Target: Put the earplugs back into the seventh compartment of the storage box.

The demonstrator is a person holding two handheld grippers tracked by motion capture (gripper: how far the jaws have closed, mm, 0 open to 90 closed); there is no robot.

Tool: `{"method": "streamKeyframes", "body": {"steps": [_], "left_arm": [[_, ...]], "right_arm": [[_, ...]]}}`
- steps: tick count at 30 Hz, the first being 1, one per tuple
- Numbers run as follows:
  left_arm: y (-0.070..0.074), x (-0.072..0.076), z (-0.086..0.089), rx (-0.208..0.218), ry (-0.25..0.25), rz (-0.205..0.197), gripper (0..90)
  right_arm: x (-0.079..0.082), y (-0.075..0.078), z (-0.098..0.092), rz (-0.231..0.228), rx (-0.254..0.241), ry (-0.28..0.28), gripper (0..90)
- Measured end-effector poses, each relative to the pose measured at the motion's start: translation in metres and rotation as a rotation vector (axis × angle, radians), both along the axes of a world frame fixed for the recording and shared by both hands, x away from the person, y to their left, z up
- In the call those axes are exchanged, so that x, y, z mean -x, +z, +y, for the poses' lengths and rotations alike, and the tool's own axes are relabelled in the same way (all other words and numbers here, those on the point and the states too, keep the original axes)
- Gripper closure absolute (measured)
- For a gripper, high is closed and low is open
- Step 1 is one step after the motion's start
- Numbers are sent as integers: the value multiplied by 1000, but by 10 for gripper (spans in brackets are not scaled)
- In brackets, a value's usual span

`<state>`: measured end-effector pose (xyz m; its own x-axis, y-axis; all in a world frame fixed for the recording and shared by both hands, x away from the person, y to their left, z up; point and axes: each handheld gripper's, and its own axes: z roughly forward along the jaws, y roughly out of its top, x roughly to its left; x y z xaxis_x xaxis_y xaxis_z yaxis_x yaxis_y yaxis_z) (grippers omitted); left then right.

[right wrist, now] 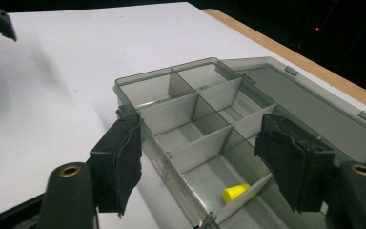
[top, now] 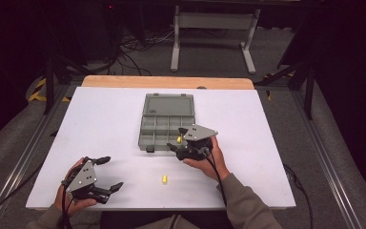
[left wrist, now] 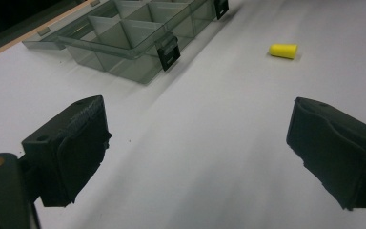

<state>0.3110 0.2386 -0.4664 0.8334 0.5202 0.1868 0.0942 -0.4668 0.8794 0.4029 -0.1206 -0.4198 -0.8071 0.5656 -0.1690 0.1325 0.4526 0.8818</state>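
Observation:
A grey see-through compartment box (top: 148, 130) lies open at mid-table, its lid flat behind it. One yellow earplug (right wrist: 235, 192) rests in a front compartment at the box's right end, seen from above as a yellow earplug (top: 179, 140). My right gripper (top: 176, 138) hovers just over that corner; in the right gripper view its jaws (right wrist: 200, 157) stand open above the box (right wrist: 190, 109), pressing on nothing. A second yellow earplug (top: 163, 179) lies loose on the white table. My left gripper (top: 113, 172) rests open near the front left, empty, with that earplug (left wrist: 283, 50) ahead of its jaws.
The white tabletop (top: 100, 119) ends in a wooden strip (top: 167, 82) at the far side. Beyond it, cables and a white frame stand (top: 214, 28) are on the floor. The box's black latches (left wrist: 167, 51) face the front edge.

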Motion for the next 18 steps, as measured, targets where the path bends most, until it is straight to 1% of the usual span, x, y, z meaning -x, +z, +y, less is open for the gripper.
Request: {"method": "streamKeyframes", "body": {"steps": [1, 6, 11, 15, 16, 18], "left_arm": [[0, 0, 0, 0, 0, 0, 77], [0, 0, 0, 2, 1, 0, 76], [0, 1, 0, 1, 1, 0, 76], [0, 1, 0, 1, 1, 1, 76], [0, 1, 0, 1, 1, 1, 76], [0, 1, 0, -1, 1, 2, 76]], "right_arm": [[2, 0, 1, -1, 6, 0, 291], [10, 4, 1, -6, 3, 11, 252], [18, 7, -1, -8, -5, 18, 224], [24, 8, -1, -13, 2, 29, 210], [28, 8, -1, -11, 2, 38, 204], [31, 7, 0, -9, 4, 47, 198]]}}
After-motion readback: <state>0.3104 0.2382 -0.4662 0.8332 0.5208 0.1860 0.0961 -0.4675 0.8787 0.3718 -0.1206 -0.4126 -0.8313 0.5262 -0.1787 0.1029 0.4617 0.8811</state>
